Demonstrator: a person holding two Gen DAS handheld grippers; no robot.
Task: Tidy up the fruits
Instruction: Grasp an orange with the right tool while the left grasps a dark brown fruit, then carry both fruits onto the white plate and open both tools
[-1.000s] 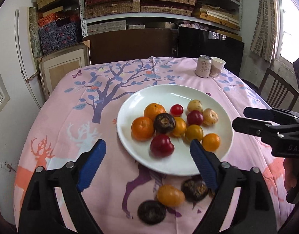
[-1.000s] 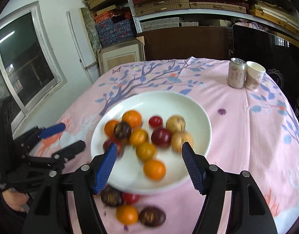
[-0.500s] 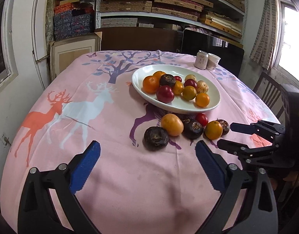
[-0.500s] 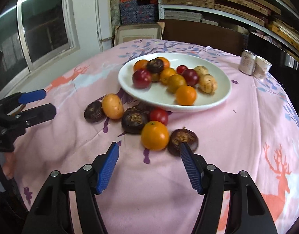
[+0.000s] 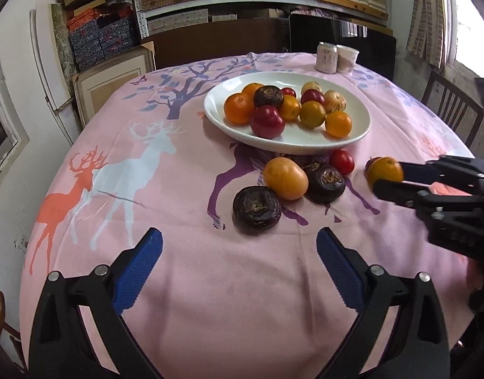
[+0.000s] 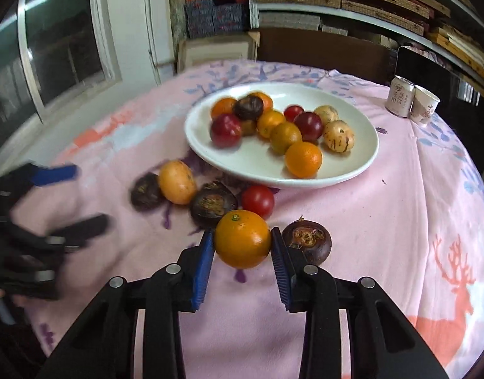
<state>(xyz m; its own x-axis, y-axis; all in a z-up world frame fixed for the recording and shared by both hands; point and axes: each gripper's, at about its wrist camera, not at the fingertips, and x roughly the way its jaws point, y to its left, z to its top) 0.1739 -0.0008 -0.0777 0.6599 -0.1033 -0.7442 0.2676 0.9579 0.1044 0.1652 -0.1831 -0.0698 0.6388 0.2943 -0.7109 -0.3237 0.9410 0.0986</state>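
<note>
R gripper (image 6: 242,246) jaws have just been closing and now pinch the orange (image 6: 242,243) w/ both blue pads, low over the pink tablecloth (image 6: 384,221) just in front of the white plate (image 6: 346,170); can't tell if it's lifted off the cloth. L gripper (image 5: 238,267) is spread wide w/ nothing between the pads, nearest the dark fruit (image 5: 257,210). L-wrist view shows the orange partly hidden by the R fingers; L gripper is motion-blurred in the R-wrist view.

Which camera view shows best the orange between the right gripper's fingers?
The right wrist view: the orange sits large and central, with both blue pads of the right gripper, which has just been closing, against its sides. The left wrist view shows it small, near the right edge, partly hidden by the fingers.
</note>
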